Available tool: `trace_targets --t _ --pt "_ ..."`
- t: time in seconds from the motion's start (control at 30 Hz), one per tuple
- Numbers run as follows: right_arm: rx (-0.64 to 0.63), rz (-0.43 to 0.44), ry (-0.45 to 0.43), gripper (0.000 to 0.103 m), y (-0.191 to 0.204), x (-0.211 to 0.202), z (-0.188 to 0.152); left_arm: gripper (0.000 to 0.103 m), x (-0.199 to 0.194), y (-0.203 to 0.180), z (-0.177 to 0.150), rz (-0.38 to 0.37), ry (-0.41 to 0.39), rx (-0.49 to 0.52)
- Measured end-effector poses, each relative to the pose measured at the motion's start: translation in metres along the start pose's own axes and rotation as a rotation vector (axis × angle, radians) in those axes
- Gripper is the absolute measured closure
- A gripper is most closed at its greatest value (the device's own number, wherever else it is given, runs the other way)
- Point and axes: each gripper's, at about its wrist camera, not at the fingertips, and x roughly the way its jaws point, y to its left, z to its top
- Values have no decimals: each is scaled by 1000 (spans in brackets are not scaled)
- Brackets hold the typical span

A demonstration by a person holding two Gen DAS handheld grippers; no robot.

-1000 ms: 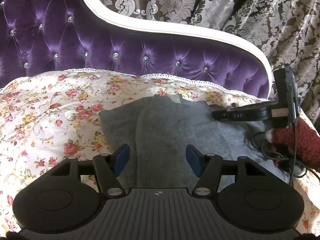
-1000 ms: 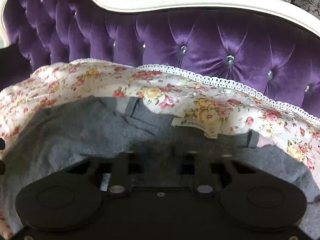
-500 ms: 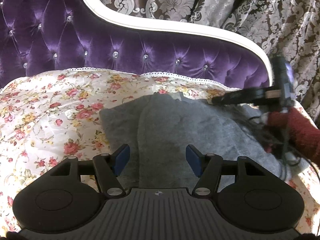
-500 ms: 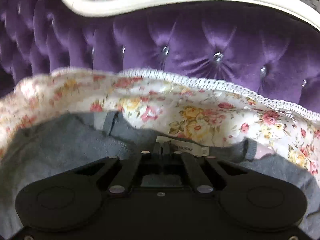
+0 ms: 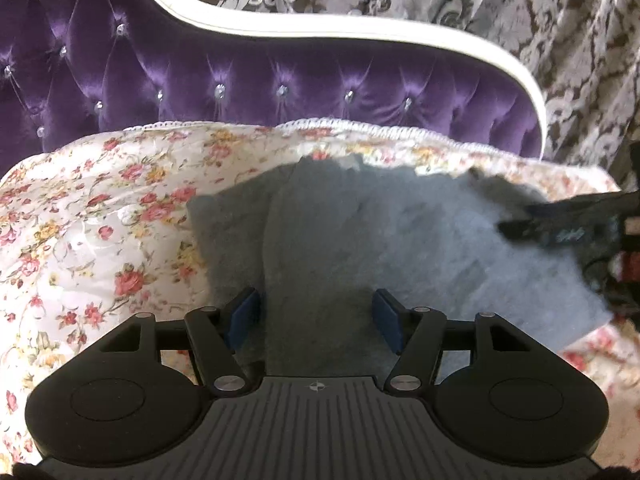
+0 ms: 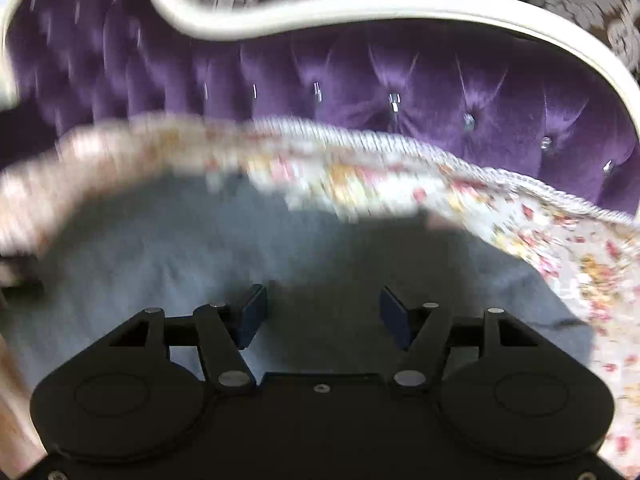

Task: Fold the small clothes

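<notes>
Blue-padded jaws of the left gripper (image 5: 316, 320) stand apart and are opening, nothing pinched, over the soft grey knitted garment (image 5: 360, 248) that runs left to right on the floral quilted cover (image 5: 100, 240). The right gripper (image 6: 322, 314) is also opening, empty above the garment's right end.

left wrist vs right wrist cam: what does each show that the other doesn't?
Left wrist only: the right hand-held gripper from outside, blurred, at the right edge of the grey garment, with a bit of red sleeve; also the garment's folded left edge, seen sharply.
Right wrist only: the right hand-held gripper from behind, jaws opening, nothing pinched between its blue pads; the picture is motion-blurred.
Both: the grey garment on the floral cover, the purple tufted headboard and the patterned curtain. The left hand-held gripper is open above the garment.
</notes>
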Motion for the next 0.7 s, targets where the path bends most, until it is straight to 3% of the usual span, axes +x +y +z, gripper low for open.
trace_targets --t 0.03,0.2,0.4,0.47,0.7 --pt "31 -7 -18 22 -8 -1 -5 35 1 0 -1 15 4 10" --pt "204 -84 -45 21 -51 -9 -13 32 2 6 -1 16 20 -12" --pt "450 16 -147 13 -82 -60 -38 31 -3 3 0 24 22 -22" --pt "535 60 -144 5 -94 -74 -54 31 -5 1 2 29 25 -27" --pt "702 129 -122 0 -115 -88 -102 31 -17 -18 14 17 26 -55"
